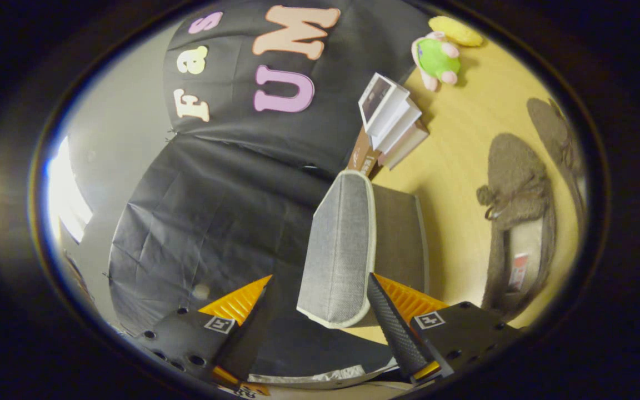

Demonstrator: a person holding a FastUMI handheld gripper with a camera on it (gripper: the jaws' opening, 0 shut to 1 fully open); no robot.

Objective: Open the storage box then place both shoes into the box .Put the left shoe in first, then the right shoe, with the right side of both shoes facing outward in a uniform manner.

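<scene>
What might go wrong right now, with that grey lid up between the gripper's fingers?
1. The gripper stands open around the raised grey lid, only one finger near its edge; the lid may drop shut.
2. The stacked books stand close behind the box and could be knocked.
3. Both shoes lie out on the wooden floor.

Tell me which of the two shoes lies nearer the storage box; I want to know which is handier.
The brown shoe with the bow and pale lining lies beside the storage box; the other shoe lies beyond it. The tool is open, one finger at the lid.
</scene>
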